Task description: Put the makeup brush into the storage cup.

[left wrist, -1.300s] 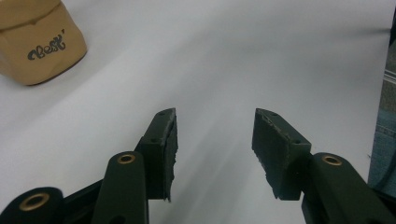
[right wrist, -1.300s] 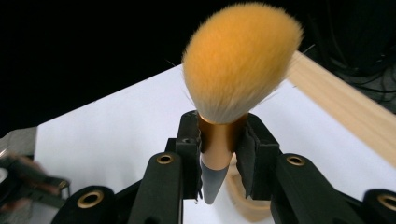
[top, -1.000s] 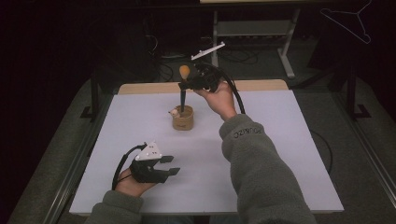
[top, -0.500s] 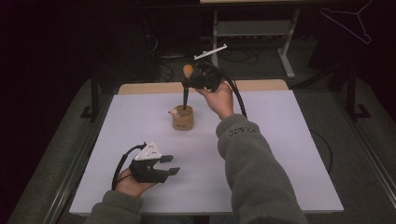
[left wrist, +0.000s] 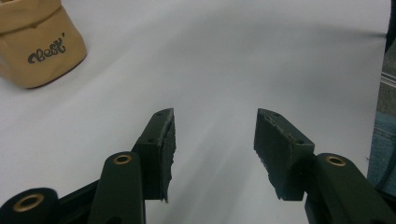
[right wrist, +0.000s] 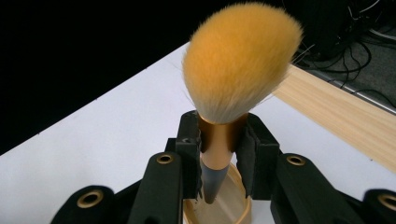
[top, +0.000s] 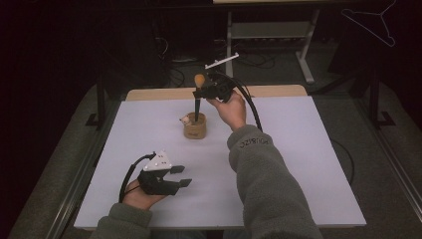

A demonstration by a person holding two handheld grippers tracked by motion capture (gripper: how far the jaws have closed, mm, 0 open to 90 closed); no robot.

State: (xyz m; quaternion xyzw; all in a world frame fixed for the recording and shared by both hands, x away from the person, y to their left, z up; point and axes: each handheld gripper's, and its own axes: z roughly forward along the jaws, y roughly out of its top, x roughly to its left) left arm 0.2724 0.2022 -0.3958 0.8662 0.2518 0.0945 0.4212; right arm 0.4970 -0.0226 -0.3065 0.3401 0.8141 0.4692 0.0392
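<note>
At a white-topped table [top: 308, 164], the right gripper [top: 204, 92] clamps a makeup brush [right wrist: 236, 70] by its copper-coloured ferrule, both black pads pressed against the metal just beneath the orange bristles. The brush stands upright, bristles up, its dark handle pointing down into the mouth of a small tan holder [top: 194, 128] that sits near the table's far middle; the handle's tip hangs inside the rim, and whether it touches the bottom cannot be told. A small pale figure [top: 186, 119] sits at the holder's left edge. In the left gripper view the same holder [left wrist: 39, 46] shows a dark script word on its side.

The left gripper [top: 180, 176] lies low over the near left part of the table, well apart from the holder, cradled in the person's hand [top: 142, 194]. Its jaws stand partly open with nothing between them, bare tabletop showing in the gap. A strip of bare wood [top: 278, 90] runs along the table's far edge.
</note>
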